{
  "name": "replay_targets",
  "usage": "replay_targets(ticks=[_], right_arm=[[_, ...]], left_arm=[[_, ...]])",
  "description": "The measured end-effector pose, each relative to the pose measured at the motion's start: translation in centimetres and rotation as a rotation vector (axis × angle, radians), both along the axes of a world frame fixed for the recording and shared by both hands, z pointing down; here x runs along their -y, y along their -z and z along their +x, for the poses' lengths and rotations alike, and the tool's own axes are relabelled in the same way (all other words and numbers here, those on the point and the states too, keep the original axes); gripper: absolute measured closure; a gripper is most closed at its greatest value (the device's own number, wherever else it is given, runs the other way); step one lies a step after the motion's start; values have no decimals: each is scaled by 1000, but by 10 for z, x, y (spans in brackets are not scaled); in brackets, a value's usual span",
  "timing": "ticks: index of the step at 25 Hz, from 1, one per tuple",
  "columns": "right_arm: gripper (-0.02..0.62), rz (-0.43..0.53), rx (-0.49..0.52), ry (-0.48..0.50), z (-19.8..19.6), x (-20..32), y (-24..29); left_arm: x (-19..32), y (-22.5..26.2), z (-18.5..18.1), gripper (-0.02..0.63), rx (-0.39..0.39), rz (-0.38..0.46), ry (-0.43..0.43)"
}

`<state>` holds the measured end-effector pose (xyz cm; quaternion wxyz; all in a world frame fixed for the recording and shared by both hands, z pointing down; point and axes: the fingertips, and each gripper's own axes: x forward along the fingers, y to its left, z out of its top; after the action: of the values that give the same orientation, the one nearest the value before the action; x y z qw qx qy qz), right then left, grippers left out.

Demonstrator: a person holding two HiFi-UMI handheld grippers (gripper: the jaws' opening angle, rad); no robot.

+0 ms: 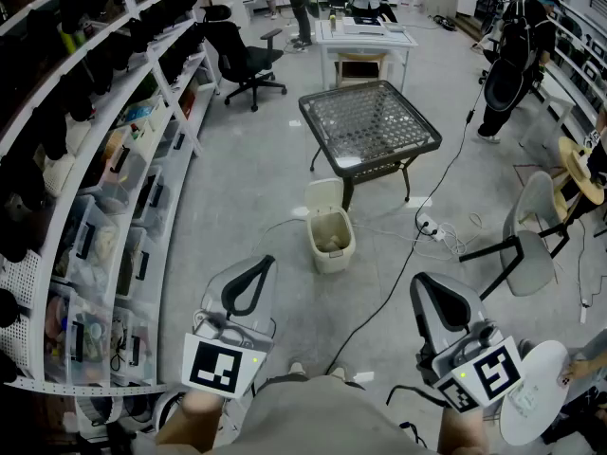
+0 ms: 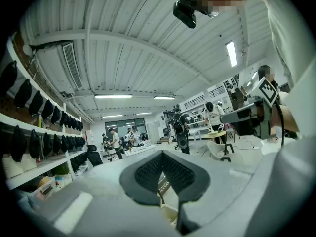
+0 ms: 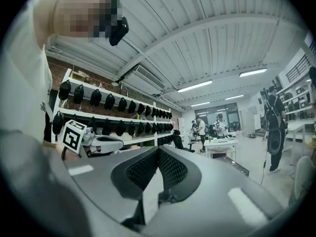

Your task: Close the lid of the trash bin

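The cream trash bin [image 1: 330, 242] stands on the grey floor by the glass table, its lid [image 1: 323, 196] tipped up and back so the bin is open. Both grippers are held low near the person's body, well short of the bin, pointing level toward it. My left gripper [image 1: 266, 263] [image 2: 163, 153] is shut with nothing between its black pads. My right gripper [image 1: 429, 286] [image 3: 158, 150] is likewise shut and empty. In the left gripper view a cream part of the bin [image 2: 168, 212] peeks through the loop of the jaws.
A glass-top table [image 1: 371, 121] stands just behind the bin. Shelving [image 1: 114, 173] with boxes runs along the left. A grey chair [image 1: 531, 245] and a round white top [image 1: 537, 401] are at the right. A black cable [image 1: 394, 278] and a power strip [image 1: 432, 227] lie on the floor. People stand at the back.
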<state>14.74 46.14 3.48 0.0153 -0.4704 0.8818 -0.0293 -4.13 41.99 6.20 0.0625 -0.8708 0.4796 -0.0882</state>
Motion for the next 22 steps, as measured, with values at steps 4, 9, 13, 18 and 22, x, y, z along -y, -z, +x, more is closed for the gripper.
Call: replay_targets(ticks=[4,9,13,18,22], right_arm=[[592,23,42,-8,11,2,8],[592,22,30,-11,18,6,7],[592,17,29,-5,26,3,1],[584,57,99,-43,41,0,10],[382,97,124,-41,45,2,20]], left_arm=[[-1,-1,4,603,2,-9,5],[1,-1,11,603,4,-12,4],[-2,-8,24,603,12,-32,-6],[-3,-9,34,603,8,-36,-5],[4,-6,33,603,1,-40,12]])
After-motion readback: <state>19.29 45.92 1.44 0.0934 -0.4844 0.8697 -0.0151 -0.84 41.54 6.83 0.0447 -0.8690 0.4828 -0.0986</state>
